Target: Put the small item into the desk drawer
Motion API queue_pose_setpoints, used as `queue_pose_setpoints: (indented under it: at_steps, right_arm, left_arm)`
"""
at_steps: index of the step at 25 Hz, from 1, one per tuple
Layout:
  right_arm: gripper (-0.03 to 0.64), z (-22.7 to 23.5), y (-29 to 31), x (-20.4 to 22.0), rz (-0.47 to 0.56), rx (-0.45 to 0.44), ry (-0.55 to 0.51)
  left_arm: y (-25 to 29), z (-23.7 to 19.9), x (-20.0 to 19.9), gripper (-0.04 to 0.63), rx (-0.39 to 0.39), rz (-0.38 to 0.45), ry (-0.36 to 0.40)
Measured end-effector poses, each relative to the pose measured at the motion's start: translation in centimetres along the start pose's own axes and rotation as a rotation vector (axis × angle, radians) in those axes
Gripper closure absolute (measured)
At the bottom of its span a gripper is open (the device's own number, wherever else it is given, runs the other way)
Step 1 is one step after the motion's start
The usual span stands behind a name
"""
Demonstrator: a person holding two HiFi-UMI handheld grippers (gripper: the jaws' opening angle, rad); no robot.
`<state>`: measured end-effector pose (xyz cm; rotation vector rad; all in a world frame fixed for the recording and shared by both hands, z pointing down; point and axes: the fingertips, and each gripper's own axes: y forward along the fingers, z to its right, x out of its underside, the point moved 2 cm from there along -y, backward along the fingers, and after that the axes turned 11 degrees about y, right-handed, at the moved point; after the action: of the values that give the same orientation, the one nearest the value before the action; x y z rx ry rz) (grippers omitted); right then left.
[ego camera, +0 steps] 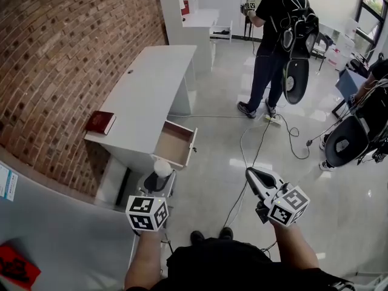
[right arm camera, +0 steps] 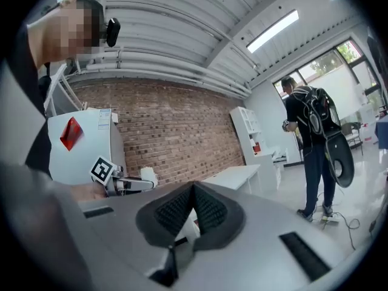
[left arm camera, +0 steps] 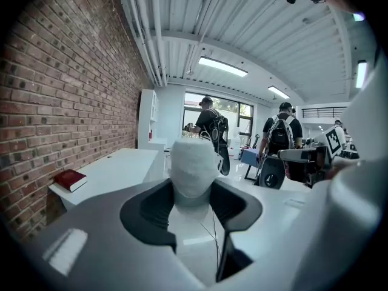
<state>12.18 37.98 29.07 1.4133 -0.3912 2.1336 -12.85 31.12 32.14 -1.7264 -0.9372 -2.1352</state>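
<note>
A small white wrapped item (ego camera: pixel 162 167) (left arm camera: pixel 193 162) sits between the pads of my left gripper (ego camera: pixel 160 176) (left arm camera: pixel 193 188), which is shut on it. That gripper hangs just short of the near end of the white desk (ego camera: pixel 151 83), a little toward me from the open drawer (ego camera: pixel 176 144). The drawer is pulled out to the right and looks empty. My right gripper (ego camera: pixel 254 177) (right arm camera: pixel 194 191) is shut with nothing in it, over the floor to the right of the drawer. In the right gripper view the left gripper (right arm camera: pixel 130 184) and the item (right arm camera: pixel 148 176) show at the left.
A red book (ego camera: pixel 100 122) lies on the desk's near left corner beside the brick wall (ego camera: pixel 54 59). A person with a backpack (ego camera: pixel 273 35) stands further along the aisle. A cable (ego camera: pixel 262 139) and a power strip (ego camera: pixel 273 119) lie on the floor. White shelves (ego camera: pixel 194 8) stand behind the desk.
</note>
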Motion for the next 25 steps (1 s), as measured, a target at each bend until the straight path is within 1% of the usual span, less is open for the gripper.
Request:
queue_pose_setpoints:
  at_steps: [2, 5, 7, 13, 18, 21, 25]
  right_arm:
    - [0.607, -0.1, -0.2, -0.1, -0.004, -0.026, -0.005]
    - [0.606, -1.1, -0.5, -0.3, -0.016, -0.093, -0.030]
    - [0.606, -1.3, -0.8, -0.3, -0.015, -0.117, -0.030]
    - [0.606, -0.6, -3.0, 0.0, -0.005, -0.153, 0.022]
    - [0.606, 0.0, -4.2, 0.6, -0.016, -0.168, 0.047]
    - [0.606, 0.5, -4.4, 1.0, -0.031, -0.168, 0.060]
    - [0.606, 2.1, -3.3, 1.5, -0.055, -0.149, 0.080]
  left_arm:
    - [0.1, 0.3, -0.2, 0.407, -0.002, -0.002, 0.003]
    - [0.3, 0.8, -0.5, 0.407, -0.004, -0.003, 0.006]
    - [0.3, 1.2, -0.6, 0.407, -0.007, -0.004, 0.005]
    - [0.1, 3.7, -0.7, 0.407, -0.018, -0.006, 0.020]
    - [0.2, 5.7, -0.5, 0.407, -0.007, -0.009, 0.037]
    - [0.6, 5.9, -0.5, 0.407, -0.005, -0.010, 0.032]
    - [2.2, 4.8, 0.5, 0.407, -0.009, -0.029, -0.003]
